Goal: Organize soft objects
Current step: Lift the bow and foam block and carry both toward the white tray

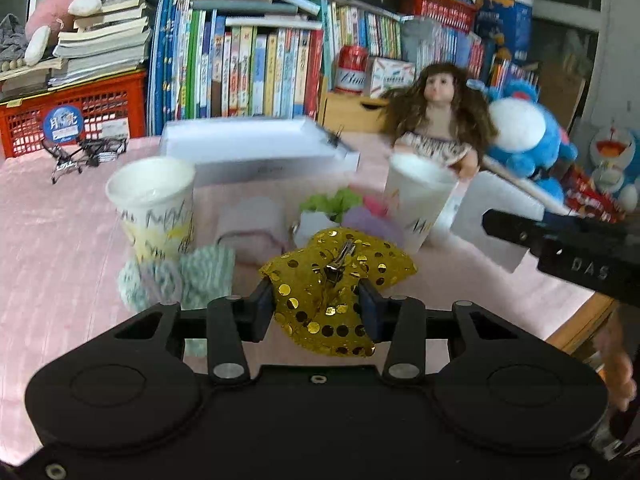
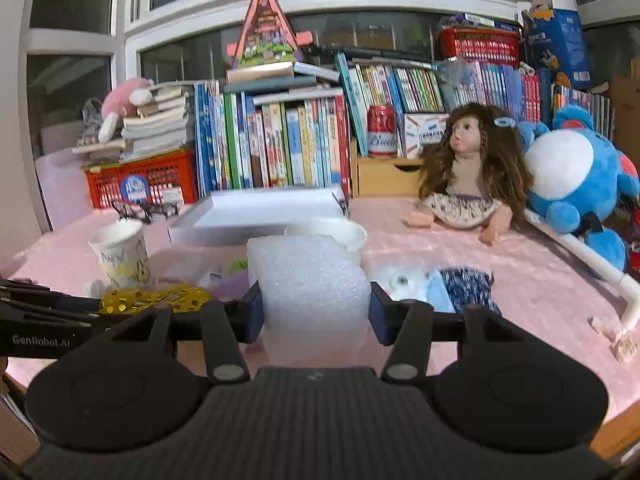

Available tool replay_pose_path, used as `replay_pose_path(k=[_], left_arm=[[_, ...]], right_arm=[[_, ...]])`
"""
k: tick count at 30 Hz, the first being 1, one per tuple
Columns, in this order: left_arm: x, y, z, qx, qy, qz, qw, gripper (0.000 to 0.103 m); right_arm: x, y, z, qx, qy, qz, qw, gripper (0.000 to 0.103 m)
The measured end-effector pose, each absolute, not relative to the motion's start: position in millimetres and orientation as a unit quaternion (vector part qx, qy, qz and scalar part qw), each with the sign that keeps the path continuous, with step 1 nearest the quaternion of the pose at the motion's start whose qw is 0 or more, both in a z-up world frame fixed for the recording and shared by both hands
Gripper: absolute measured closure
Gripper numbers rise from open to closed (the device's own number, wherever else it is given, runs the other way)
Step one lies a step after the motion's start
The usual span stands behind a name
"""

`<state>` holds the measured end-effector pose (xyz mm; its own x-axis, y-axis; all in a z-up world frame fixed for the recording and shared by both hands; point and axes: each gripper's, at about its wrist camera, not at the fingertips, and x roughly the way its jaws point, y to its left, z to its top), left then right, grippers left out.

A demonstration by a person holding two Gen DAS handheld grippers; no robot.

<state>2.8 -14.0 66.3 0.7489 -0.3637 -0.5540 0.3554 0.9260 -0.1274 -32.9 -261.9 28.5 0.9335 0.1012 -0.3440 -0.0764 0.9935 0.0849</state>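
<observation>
My left gripper [image 1: 316,304] clamped the gold sequin bow [image 1: 336,276], my right gripper [image 2: 316,312] the foam block [image 2: 310,280]; scrunchies lay unsorted beside the left paper cup [image 1: 154,204].

The gold bow [image 1: 340,280] was seen to be of cloth covered in glossy sequins, with a shiny metal clip at its middle. The foam block [image 2: 312,280] was shown as white, with a fine, rough, sparkling grain. The table [image 2: 520,280] was covered in a pink cloth with a soft sheen. The paper cups [image 1: 154,204] were matt white with printed marks. The left gripper [image 1: 316,308] was made of matt black plastic with metal pins; the right gripper's [image 2: 316,312] body was ribbed.
</observation>
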Motion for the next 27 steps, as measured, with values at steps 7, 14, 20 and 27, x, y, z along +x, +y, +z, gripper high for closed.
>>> replay_pose_path(k=[7, 14, 20, 27], left_arm=[[19.8, -12.2, 106.1, -0.012, 0.261, -0.198, 0.945, 0.065], [42.3, -14.3, 121.7, -0.015, 0.256, -0.194, 0.947, 0.068], [80.9, -12.5, 144.1, -0.018, 0.26, -0.18, 0.948, 0.069], [165.1, -14.1, 168.0, -0.035, 0.294, -0.126, 0.947, 0.069]], right_arm=[[-18.0, -263.1, 54.6, 0.039, 0.152, 0.06, 0.986, 0.047], [-3.0, -263.0, 69.8, 0.045, 0.149, 0.077, 0.985, 0.047], [28.5, -270.4, 92.8, 0.058, 0.156, 0.087, 0.982, 0.048], [109.3, -267.0, 122.8, 0.064, 0.201, 0.096, 0.973, 0.048]])
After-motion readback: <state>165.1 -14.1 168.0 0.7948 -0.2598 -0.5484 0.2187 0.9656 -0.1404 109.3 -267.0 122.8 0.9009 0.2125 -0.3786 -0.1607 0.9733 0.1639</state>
